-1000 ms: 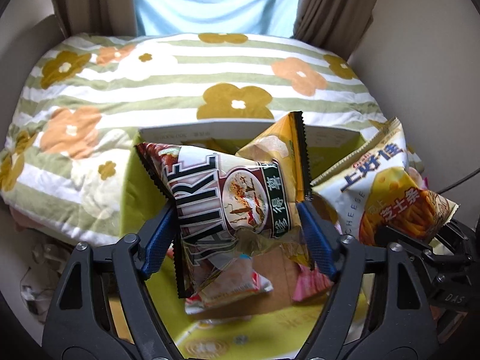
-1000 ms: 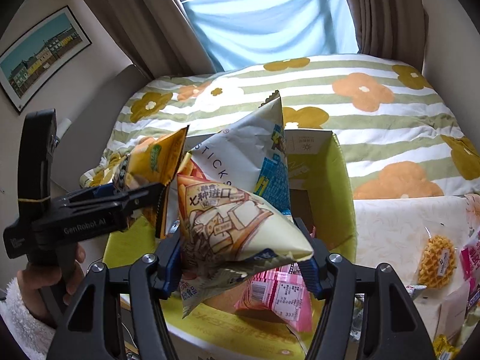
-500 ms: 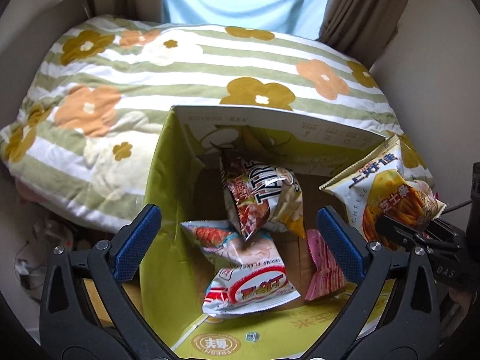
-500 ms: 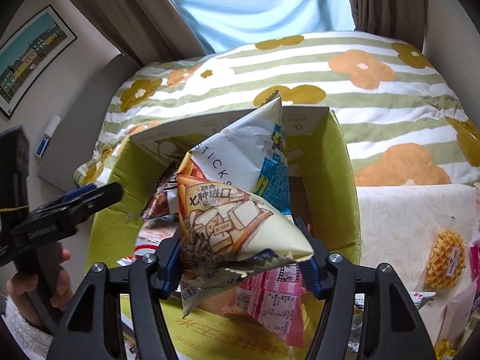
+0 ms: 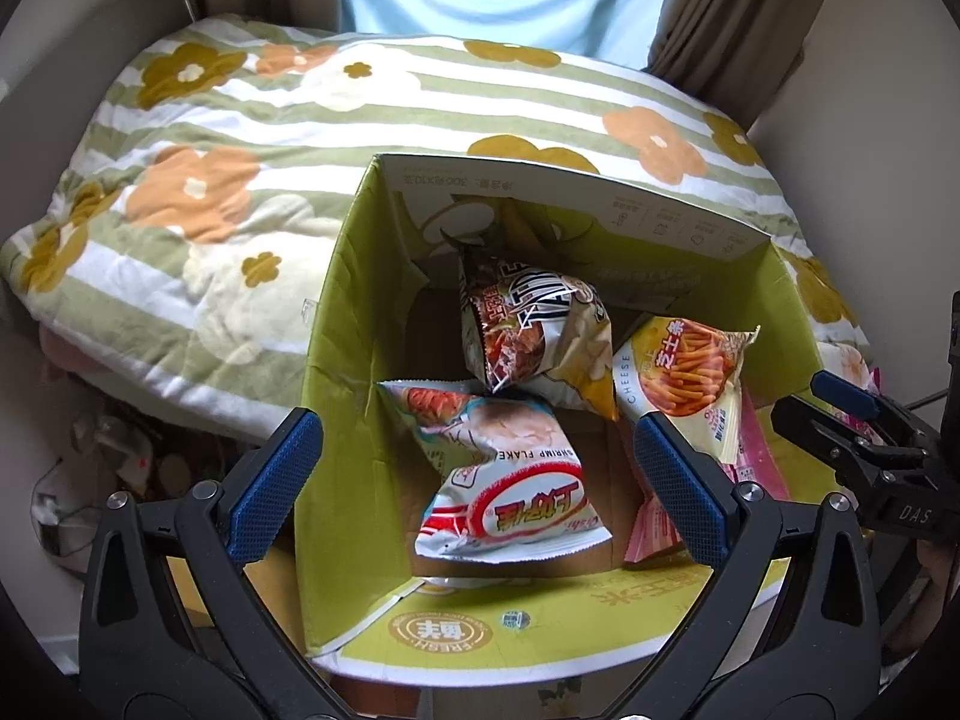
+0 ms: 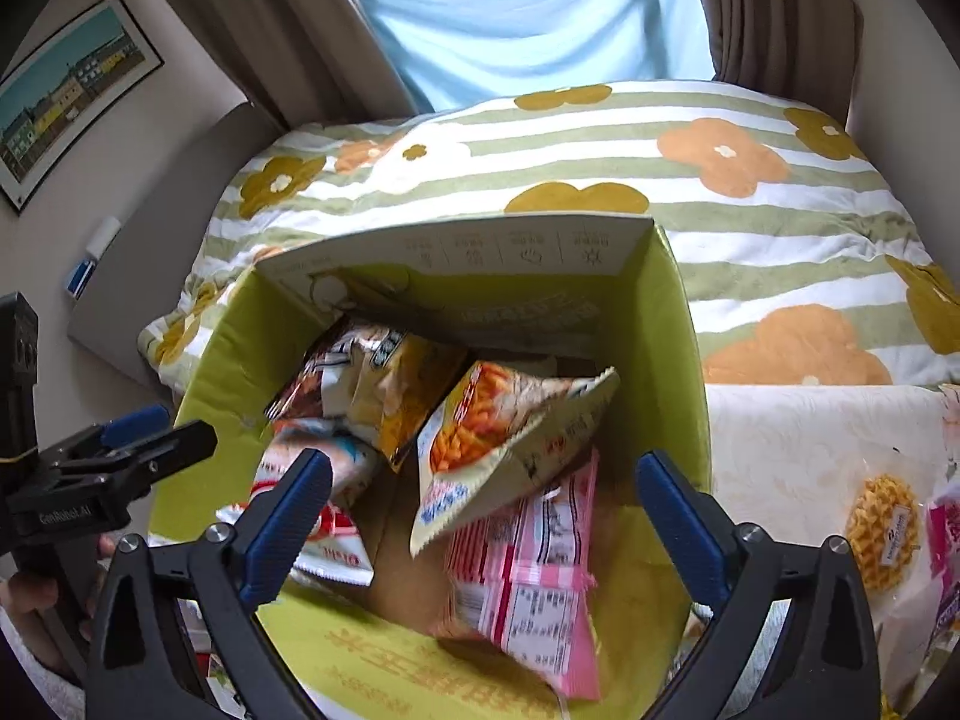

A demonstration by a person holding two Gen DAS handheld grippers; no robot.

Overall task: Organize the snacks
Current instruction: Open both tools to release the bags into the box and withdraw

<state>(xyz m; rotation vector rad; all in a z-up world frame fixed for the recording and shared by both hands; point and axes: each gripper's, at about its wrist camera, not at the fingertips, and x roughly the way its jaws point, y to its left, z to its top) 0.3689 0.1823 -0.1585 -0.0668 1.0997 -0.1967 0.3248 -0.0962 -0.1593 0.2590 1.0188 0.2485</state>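
Note:
A green cardboard box (image 5: 336, 324) (image 6: 678, 324) stands open in front of a bed. Inside lie a brown and gold chip bag (image 5: 528, 324) (image 6: 384, 378), a white shrimp flakes bag (image 5: 510, 480) (image 6: 324, 486), a cheese sticks bag (image 5: 684, 372) (image 6: 492, 438) and a pink packet (image 6: 528, 588). My left gripper (image 5: 480, 474) is open and empty above the box. My right gripper (image 6: 486, 516) is open and empty above the box; it also shows at the right of the left wrist view (image 5: 852, 414).
A floral striped quilt (image 5: 300, 114) covers the bed behind the box. A white cloth (image 6: 798, 450) to the right holds a wrapped waffle (image 6: 882, 528) and other packets. Clutter lies on the floor (image 5: 114, 450) at left.
My left gripper opened and its brown and gold bag dropped into the box. My right gripper then opened and the cheese sticks bag fell in beside it.

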